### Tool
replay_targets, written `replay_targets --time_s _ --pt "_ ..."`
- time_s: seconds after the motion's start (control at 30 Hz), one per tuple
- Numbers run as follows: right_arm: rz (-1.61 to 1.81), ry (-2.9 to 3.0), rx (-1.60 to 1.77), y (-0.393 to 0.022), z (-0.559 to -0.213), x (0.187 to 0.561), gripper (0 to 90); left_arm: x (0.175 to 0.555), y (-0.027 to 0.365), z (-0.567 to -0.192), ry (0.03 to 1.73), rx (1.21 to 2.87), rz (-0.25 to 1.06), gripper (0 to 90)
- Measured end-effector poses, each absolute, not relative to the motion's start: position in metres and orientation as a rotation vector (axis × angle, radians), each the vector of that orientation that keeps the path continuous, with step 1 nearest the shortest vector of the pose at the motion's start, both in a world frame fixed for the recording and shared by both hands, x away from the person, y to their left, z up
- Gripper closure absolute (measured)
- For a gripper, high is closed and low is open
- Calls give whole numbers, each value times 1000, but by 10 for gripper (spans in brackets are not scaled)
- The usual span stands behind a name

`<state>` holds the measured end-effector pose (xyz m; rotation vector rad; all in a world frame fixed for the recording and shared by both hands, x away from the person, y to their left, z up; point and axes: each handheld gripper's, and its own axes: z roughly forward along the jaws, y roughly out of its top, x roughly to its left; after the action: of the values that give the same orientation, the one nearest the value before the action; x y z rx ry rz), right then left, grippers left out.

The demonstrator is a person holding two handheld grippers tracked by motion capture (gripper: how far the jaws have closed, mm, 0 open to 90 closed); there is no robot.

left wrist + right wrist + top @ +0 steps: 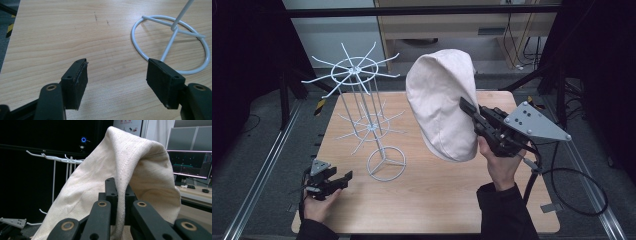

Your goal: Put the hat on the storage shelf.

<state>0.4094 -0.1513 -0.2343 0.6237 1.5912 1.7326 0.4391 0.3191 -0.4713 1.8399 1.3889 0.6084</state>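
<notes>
The right tongs [468, 111] gripped the cream hat [442, 100] aloft beside the wire rack [362, 100]; the left tongs [343, 178] waited open near its base; hanging it on a prong seemingly came next.

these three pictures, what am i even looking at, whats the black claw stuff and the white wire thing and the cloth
One moment, seen by three cameras. The high view looks down on a wooden table from the person's side. No robot here: a person holds a black two-jaw tool in each hand. The other two pictures come from small cameras riding on those tools, looking along their jaws.

The white wire thing is a display rack: a ring-shaped base on the table, a thin pole and two tiers of spokes for hanging things.

The right hand-held gripper is shut on the edge of a cream cloth hat and holds it up in the air beside the rack. In the right gripper view the cloth's seam is pinched between the jaws.

The left hand-held gripper rests low on the table near the rack's base, jaws open, holding nothing.
</notes>
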Motion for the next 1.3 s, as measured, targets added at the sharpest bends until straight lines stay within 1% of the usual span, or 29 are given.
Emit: replay_targets --time_s 0.47,0.77,1.0,1.3 --pt "1778 1547 572 -132 -216 413 883 439 319 -471 1390 1841 608 331" --pt "1783 1565 540 -111 -206 422 882 439 319 -472 1388 1842 606 331" --pt "1767 1613 532 -95 -209 430 882 439 319 -472 1388 1842 605 331" --pt "1779 1660 533 -88 -221 436 882 439 319 -471 1388 1840 605 331"
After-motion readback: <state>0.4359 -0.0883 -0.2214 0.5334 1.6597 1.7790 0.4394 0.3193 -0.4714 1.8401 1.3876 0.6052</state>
